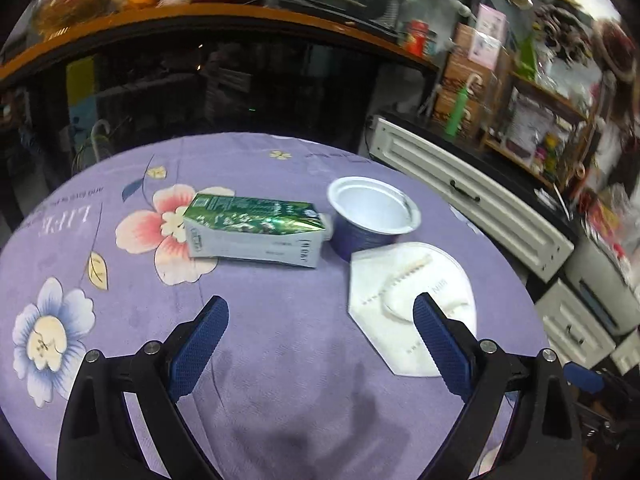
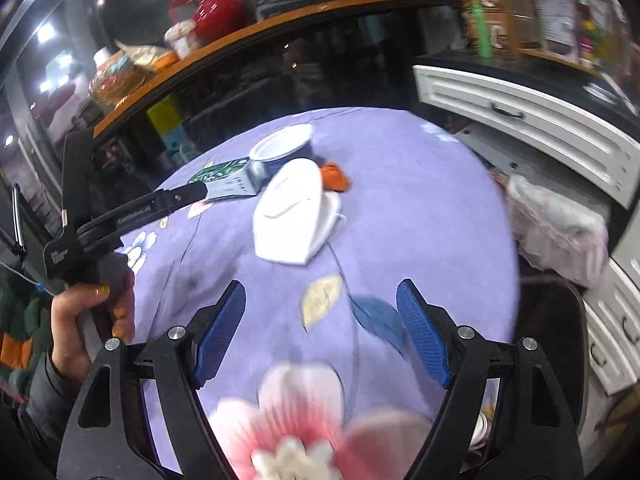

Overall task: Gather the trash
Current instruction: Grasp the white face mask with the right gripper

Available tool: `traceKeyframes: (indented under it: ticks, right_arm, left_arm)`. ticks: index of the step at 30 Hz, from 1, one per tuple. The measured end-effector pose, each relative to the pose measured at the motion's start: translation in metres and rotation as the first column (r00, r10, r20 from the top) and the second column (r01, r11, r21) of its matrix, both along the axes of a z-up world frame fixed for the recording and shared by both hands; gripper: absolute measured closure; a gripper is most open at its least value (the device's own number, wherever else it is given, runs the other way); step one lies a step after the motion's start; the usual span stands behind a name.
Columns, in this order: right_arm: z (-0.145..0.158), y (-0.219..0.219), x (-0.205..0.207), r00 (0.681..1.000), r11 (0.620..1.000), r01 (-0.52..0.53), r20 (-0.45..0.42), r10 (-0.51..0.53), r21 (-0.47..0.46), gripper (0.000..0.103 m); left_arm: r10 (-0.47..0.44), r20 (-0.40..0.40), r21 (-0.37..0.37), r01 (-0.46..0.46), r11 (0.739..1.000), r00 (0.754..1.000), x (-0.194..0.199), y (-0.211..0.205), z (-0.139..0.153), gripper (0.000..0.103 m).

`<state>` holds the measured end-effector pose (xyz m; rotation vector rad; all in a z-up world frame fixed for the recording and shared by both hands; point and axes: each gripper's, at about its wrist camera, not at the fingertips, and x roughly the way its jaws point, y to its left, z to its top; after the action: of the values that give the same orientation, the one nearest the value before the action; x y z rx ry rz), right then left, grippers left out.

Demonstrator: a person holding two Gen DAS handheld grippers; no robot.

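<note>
A green and white carton (image 1: 252, 230) lies on its side on the purple flowered tablecloth (image 1: 280, 360). An empty blue cup with a white inside (image 1: 370, 212) stands to its right, touching its spout end. A white face mask (image 1: 408, 304) lies in front of the cup. My left gripper (image 1: 320, 308) is open above the cloth, its right finger over the mask. In the right wrist view the mask (image 2: 292, 212), cup (image 2: 282, 148), carton (image 2: 224, 182) and an orange scrap (image 2: 336, 176) lie ahead. My right gripper (image 2: 320, 300) is open and empty. The left gripper (image 2: 200, 192) reaches toward the carton.
White drawer cabinets (image 1: 476, 204) stand to the right of the table. A dark bin with a pale plastic bag (image 2: 556, 232) sits past the table's right edge. A wooden counter (image 1: 200, 16) with jars runs behind. The table edge is close on the right.
</note>
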<state>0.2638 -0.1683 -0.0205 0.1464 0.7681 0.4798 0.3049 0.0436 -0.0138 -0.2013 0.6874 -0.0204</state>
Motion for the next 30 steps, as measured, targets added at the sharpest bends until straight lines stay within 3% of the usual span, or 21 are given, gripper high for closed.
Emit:
traceKeyframes:
  ticks: [3,10,20,26,30]
  right_arm:
    - [-0.001,0.024,0.025,1.0,0.998,-0.025,0.004,0.025,-0.049,0.028]
    - [-0.018,0.059,0.087,0.998,0.994,-0.044,-0.049,0.039,-0.103,0.052]
    - [-0.032,0.068,0.094,0.981,0.992,-0.106,-0.157,0.116,0.071,0.097]
    - [-0.013,0.062,0.063,0.974,0.973,-0.164,-0.13,0.185,0.16,0.1]
    - [0.007,0.051,0.036,0.982,0.977,-0.163,-0.07,0.174,0.139,0.1]
  left_arm:
    - [-0.004,-0.041,-0.036,0.003,0.999,0.999,0.001,0.01,-0.007,0.012]
    - [0.016,0.036,-0.035,-0.015,0.999,0.999,-0.011,0.017,0.008,0.012]
    - [0.017,0.015,-0.076,-0.015,0.997,1.0,-0.008,0.023,0.003,0.012]
    - [0.011,0.03,-0.055,-0.009,0.998,0.999,-0.01,0.018,0.004,0.012]
    - [0.017,0.037,-0.051,-0.015,0.999,0.999,-0.009,0.018,0.003,0.012]
